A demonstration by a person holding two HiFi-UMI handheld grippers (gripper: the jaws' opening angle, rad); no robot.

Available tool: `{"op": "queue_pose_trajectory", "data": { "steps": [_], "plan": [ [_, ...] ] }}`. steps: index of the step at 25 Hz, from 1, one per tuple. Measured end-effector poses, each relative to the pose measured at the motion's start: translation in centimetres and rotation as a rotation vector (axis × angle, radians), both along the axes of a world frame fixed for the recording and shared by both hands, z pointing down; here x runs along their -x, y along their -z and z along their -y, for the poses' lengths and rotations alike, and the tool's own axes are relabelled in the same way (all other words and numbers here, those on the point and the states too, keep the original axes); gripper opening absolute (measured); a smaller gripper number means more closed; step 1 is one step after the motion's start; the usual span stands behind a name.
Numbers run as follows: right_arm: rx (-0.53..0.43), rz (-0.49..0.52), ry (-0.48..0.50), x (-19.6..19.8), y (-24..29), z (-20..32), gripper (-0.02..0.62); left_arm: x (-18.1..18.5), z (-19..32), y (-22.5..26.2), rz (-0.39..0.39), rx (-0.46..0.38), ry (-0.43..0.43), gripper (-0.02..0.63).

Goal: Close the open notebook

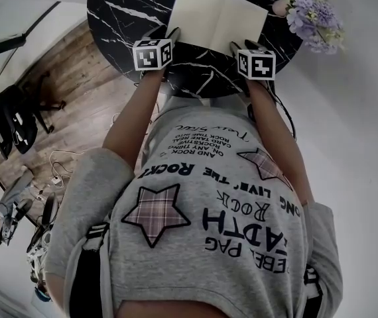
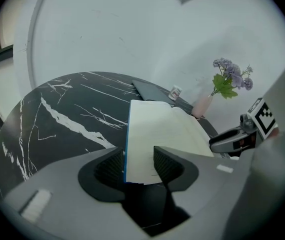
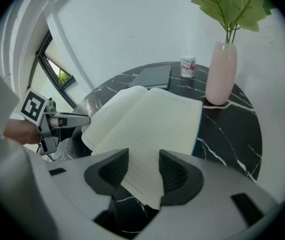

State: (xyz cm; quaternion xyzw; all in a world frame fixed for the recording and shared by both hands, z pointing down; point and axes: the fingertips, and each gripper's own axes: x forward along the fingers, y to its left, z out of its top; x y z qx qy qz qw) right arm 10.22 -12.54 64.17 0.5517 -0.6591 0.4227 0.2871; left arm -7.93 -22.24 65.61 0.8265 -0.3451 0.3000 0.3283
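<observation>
On the table [image 1: 123,12], the notebook [image 1: 219,18] lies open; my left gripper [image 2: 138,166] and right gripper [image 3: 143,171] straddle its near corners, jaws apart. Pages look light, floppy; I'd pinch the stiffer cover edge.

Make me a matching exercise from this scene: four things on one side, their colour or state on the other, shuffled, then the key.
Things:
1. notebook
2. vase
3. table
4. flowers

Colour or state:
A. purple
B. lying open, cream pages up
C. pink
D. black with white veins

Pairs: 1-B, 2-C, 3-D, 4-A
</observation>
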Motion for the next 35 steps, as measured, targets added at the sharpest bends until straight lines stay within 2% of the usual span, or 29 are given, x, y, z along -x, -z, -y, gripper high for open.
{"op": "queue_pose_trajectory", "data": {
  "steps": [3,12,19,24,29,32,35],
  "plan": [
    [0.005,-0.012,-0.006,-0.3,0.0,-0.1,0.163,0.0,0.0,-0.1,0.025,0.021,0.000,0.176],
    [-0.001,-0.008,0.026,0.2,0.0,0.1,0.170,-0.4,-0.1,0.5,0.020,0.076,0.001,0.175],
    [-0.002,0.005,0.039,0.3,0.0,0.0,0.179,-0.9,-0.7,1.0,-0.068,0.150,0.014,0.175],
    [-0.002,0.005,0.033,0.3,0.0,0.0,0.184,-1.6,-1.3,1.2,-0.100,0.162,0.004,0.175],
    [0.002,0.012,0.023,0.3,0.0,0.0,0.184,-3.5,-2.9,1.9,-0.189,0.228,-0.036,0.175],
    [0.008,0.013,0.017,0.2,0.1,-0.1,0.184,-4.9,-3.9,2.6,-0.239,0.239,-0.062,0.175],
    [0.006,0.016,0.015,0.2,0.1,-0.1,0.184,-6.9,-4.9,3.7,-0.290,0.248,-0.129,0.175]
  ]
}}
